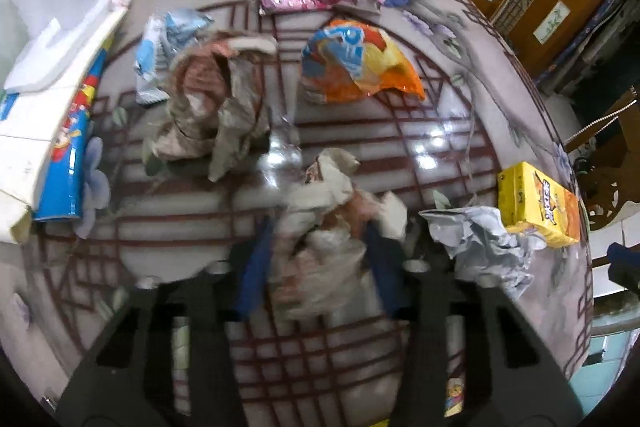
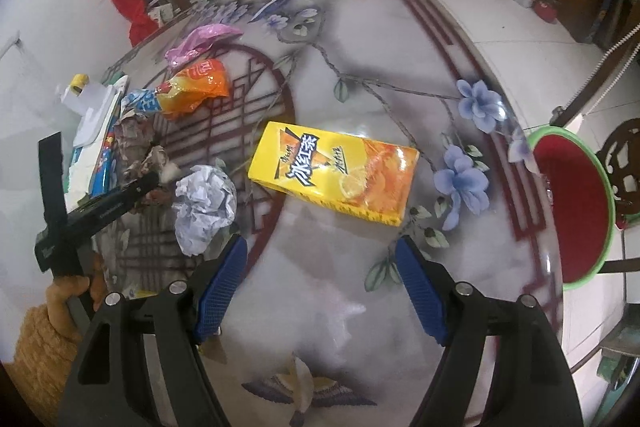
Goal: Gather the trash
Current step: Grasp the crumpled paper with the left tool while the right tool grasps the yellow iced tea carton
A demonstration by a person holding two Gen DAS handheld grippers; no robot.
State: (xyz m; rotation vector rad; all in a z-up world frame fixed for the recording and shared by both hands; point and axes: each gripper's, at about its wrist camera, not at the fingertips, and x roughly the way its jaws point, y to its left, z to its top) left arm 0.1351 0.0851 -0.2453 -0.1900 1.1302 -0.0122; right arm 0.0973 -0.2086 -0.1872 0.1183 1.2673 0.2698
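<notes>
One yellow carton (image 2: 333,173) labelled "冰红茶".

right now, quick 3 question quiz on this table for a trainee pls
1. True or false: the left gripper is shut on a crumpled brown paper wad.
2. Which item lies just ahead of the open right gripper? A) pink wrapper B) yellow drink carton C) orange snack bag
3. Fill in: off the table edge, on the right of the right wrist view, stands a green-rimmed ____ with a red inside.

Key: 1 true; 2 B; 3 bin.
</notes>
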